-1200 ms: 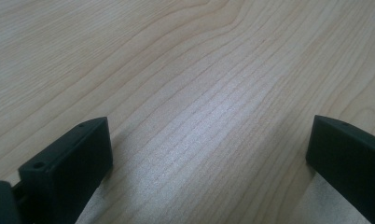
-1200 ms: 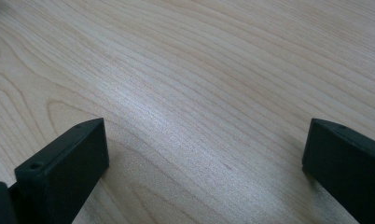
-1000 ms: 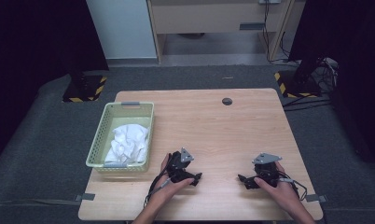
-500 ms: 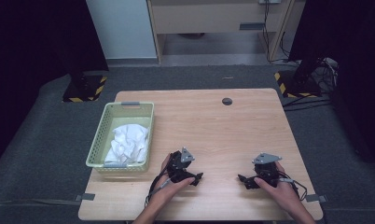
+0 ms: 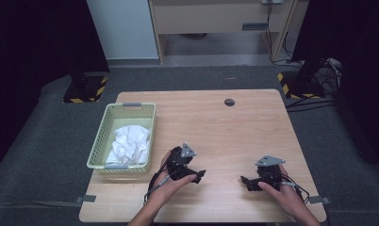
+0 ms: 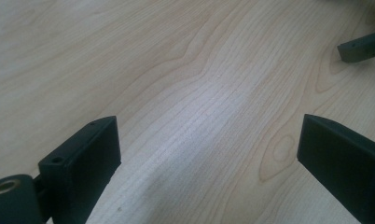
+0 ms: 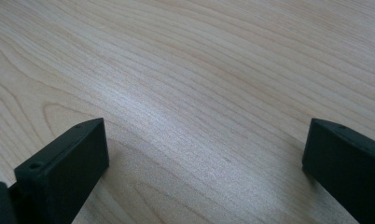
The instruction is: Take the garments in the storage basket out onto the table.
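Both tongs rest low on the bare wooden table point(image 5: 234, 127), jaws spread apart and gripping nothing, the left gripper point(image 5: 199, 176) facing the right gripper point(image 5: 244, 180), with the green basket point(image 5: 99, 143) of white cloth point(image 5: 129, 143) just beyond the left gripper's outer side.

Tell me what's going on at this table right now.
A person rests two black two-jaw grippers on the light wooden table, one in each hand. The left gripper and right gripper both have their jaws wide open with nothing between them. A crumpled white cloth lies in the pale green plastic basket at the left, untouched.
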The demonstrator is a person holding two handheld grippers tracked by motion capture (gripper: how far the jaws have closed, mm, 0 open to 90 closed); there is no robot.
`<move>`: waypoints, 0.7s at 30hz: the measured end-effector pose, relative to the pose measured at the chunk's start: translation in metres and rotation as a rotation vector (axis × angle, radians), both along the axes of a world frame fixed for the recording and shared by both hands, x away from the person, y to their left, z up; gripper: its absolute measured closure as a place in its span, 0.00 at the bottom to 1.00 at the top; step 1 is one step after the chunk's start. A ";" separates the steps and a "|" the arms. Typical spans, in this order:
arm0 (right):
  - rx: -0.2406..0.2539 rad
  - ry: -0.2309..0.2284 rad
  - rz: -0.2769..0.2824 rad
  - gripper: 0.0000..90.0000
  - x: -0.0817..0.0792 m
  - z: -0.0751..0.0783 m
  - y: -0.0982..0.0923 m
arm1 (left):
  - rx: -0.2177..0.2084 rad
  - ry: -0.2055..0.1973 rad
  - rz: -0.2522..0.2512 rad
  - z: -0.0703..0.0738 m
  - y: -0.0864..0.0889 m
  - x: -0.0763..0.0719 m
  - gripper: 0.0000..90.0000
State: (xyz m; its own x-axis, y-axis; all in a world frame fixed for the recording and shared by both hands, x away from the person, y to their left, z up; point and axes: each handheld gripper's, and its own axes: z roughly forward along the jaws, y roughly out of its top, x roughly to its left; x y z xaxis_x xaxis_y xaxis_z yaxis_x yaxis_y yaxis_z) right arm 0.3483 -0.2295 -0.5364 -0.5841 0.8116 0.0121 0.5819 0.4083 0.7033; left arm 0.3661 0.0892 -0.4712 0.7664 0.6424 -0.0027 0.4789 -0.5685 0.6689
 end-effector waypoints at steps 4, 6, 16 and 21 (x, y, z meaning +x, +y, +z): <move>0.000 0.000 -0.006 0.00 0.000 0.000 0.000 | 0.026 -0.015 -0.016 0.017 0.000 0.003 0.07; 0.001 0.001 -0.011 0.00 -0.001 0.000 0.001 | 0.038 -0.023 -0.019 0.024 0.002 0.006 0.06; -0.002 -0.002 -0.016 0.01 -0.002 0.000 0.001 | 0.069 -0.056 0.001 0.049 0.027 0.022 0.06; -0.004 -0.005 -0.024 0.01 -0.002 0.000 0.001 | 0.085 -0.066 0.032 0.064 0.046 0.030 0.06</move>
